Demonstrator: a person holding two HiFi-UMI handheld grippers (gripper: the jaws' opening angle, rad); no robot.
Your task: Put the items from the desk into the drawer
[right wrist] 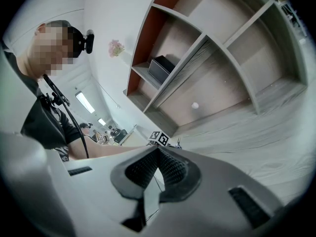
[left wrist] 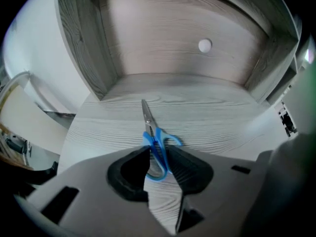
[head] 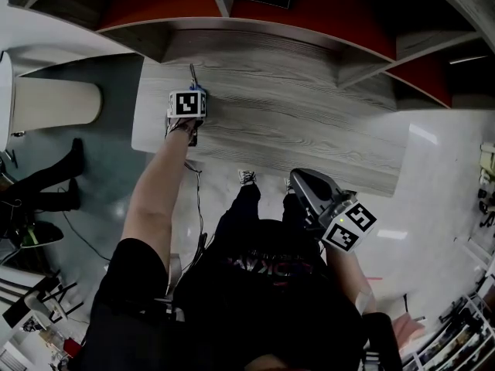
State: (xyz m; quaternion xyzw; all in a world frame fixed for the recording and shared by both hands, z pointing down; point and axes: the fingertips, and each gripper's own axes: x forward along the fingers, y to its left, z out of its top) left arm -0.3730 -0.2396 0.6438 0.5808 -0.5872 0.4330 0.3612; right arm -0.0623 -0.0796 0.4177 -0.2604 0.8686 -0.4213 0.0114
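Blue-handled scissors (left wrist: pixel 147 115) lie on the grey wood desk (left wrist: pixel 222 122), blades pointing toward the back wall of the shelf recess. My left gripper (left wrist: pixel 158 153) points steeply down over them. One blue handle loop sits between its black pads (left wrist: pixel 185 169), which touch it on both sides; the other loop sticks out to the right. In the head view this gripper (head: pixel 193 91) is at the desk's (head: pixel 294 122) left end, the scissors' tip (head: pixel 192 72) showing past it. My right gripper (head: pixel 300 181) hovers at the desk's front edge, jaws together and empty (right wrist: pixel 158 150). No drawer is in view.
Curved shelves with red backs (head: pixel 325 10) rise behind the desk. A white round plug (left wrist: pixel 205 45) sits in the recess wall. A black box (right wrist: pixel 160 69) stands on a shelf. A cream cylinder (head: pixel 54 103) stands left of the desk. Cables (head: pixel 199 207) hang below the desk's front edge.
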